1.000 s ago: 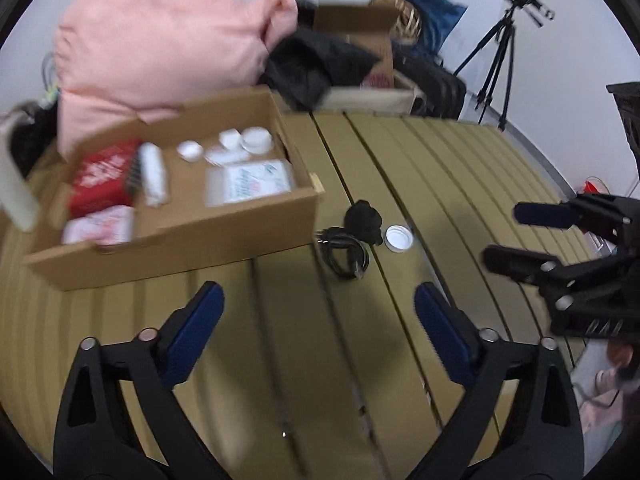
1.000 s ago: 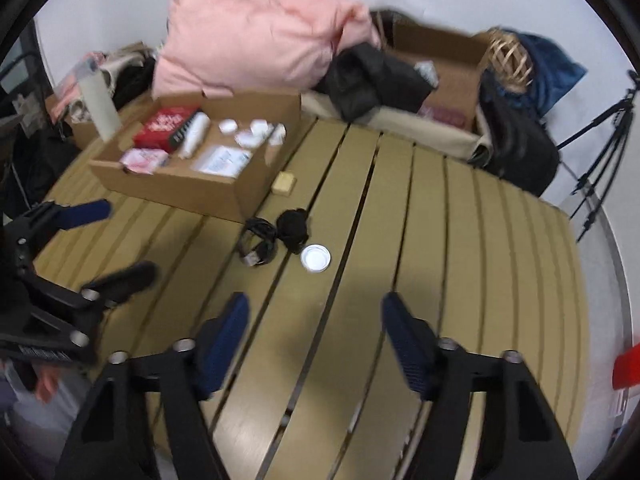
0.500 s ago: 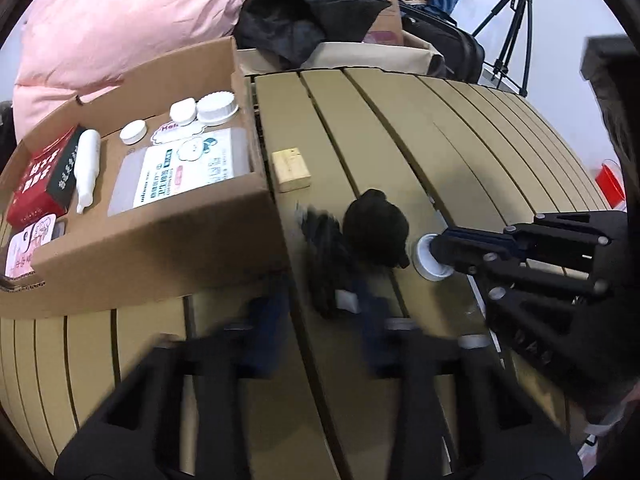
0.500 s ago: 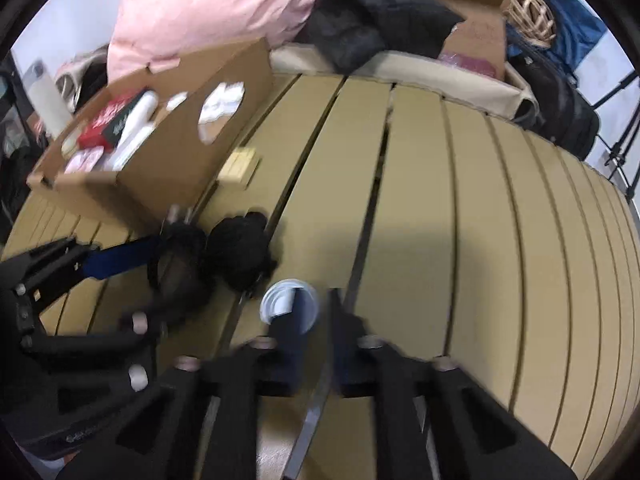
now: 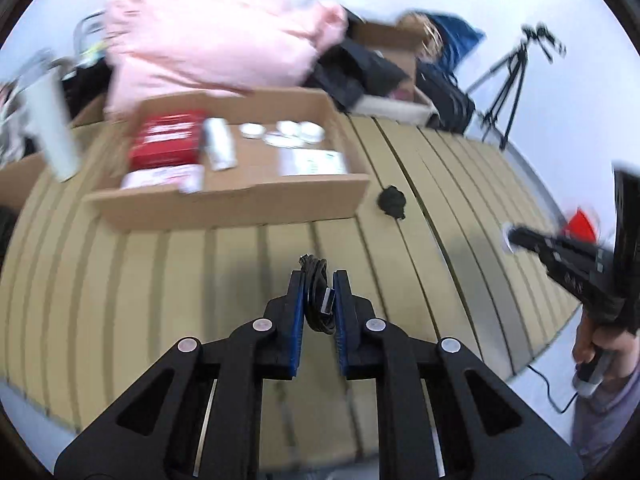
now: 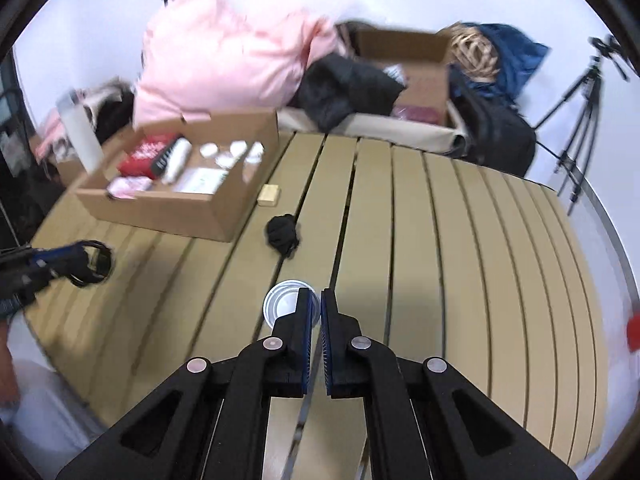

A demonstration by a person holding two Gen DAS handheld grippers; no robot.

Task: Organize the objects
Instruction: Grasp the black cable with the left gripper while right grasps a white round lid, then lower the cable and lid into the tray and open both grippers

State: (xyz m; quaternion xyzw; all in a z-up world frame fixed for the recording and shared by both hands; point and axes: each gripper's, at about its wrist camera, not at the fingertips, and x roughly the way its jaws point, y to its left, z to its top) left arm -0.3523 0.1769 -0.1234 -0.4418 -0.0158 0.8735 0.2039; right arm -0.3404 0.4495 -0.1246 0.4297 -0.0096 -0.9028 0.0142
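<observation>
Above the slatted tan counter: left hand-held gripper clamped on a limp, light coiled black USB cable, right hand-held gripper pinching a light, rigid round white lid by its rim.

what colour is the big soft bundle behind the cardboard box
Pale pink. The bundle shows best in the right wrist view, piled against the white wall behind the cardboard box.

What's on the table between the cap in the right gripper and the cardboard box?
Right wrist view: only the black bundle between white cap and cardboard box; tan block beside box.
</observation>
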